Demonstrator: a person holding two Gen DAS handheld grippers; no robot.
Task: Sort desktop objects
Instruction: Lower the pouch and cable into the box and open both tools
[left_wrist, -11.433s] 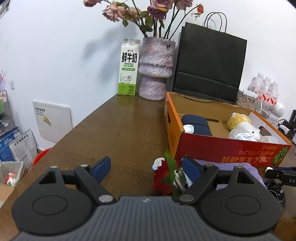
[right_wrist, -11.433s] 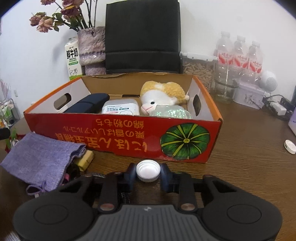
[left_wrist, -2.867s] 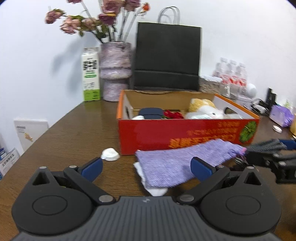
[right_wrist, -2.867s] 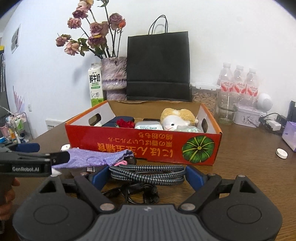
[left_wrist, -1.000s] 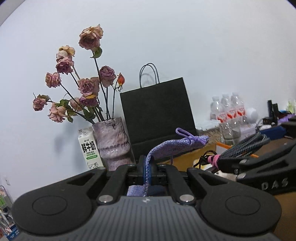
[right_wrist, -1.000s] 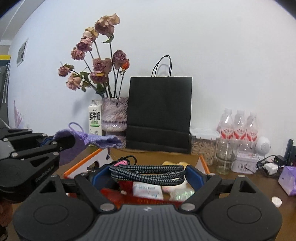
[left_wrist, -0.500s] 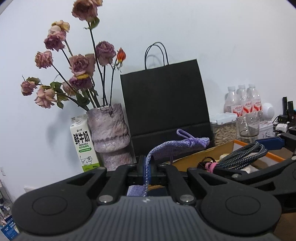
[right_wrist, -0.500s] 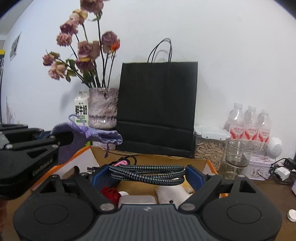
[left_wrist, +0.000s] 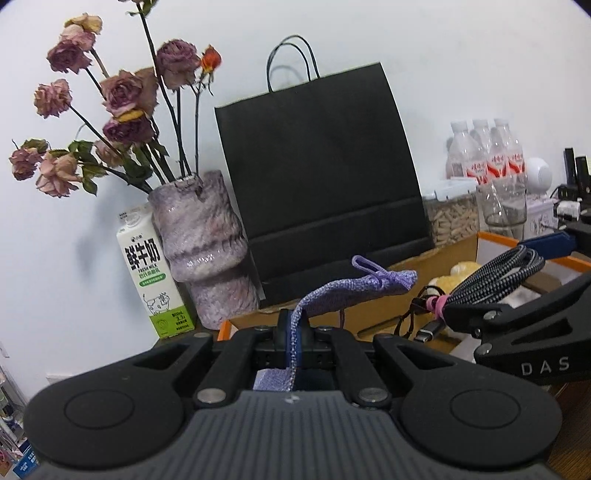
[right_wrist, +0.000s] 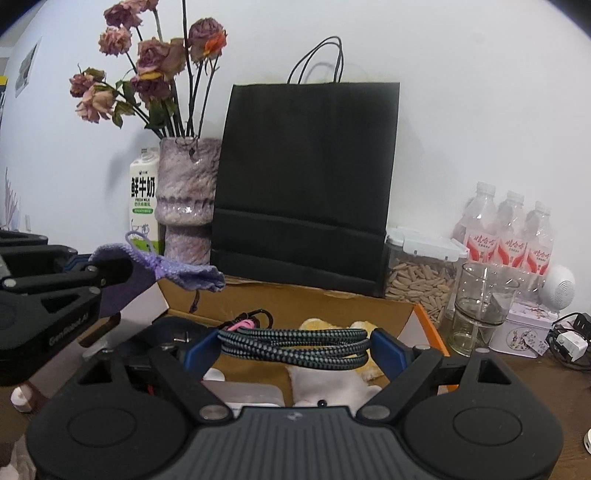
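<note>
Carrying step. Left fingers (left_wrist: 293, 334) pinch the purple knit pouch (left_wrist: 354, 290); right fingers (right_wrist: 293, 345) clamp the coiled braided cable (right_wrist: 295, 343). Both hang over the cardboard box (right_wrist: 314, 299). Next: lower, spread, drop inside.

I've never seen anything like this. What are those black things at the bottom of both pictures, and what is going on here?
They are handheld claws, one in each of a person's hands, each with a camera looking along its fingers. So one picture is the left claw's view, the other the right's. The left claw is shut on a purple knitted pouch. The right claw grips a coiled braided cable. Both hang over an orange cardboard box holding a plush toy. Behind stand a black paper bag, a vase and a milk carton.
</note>
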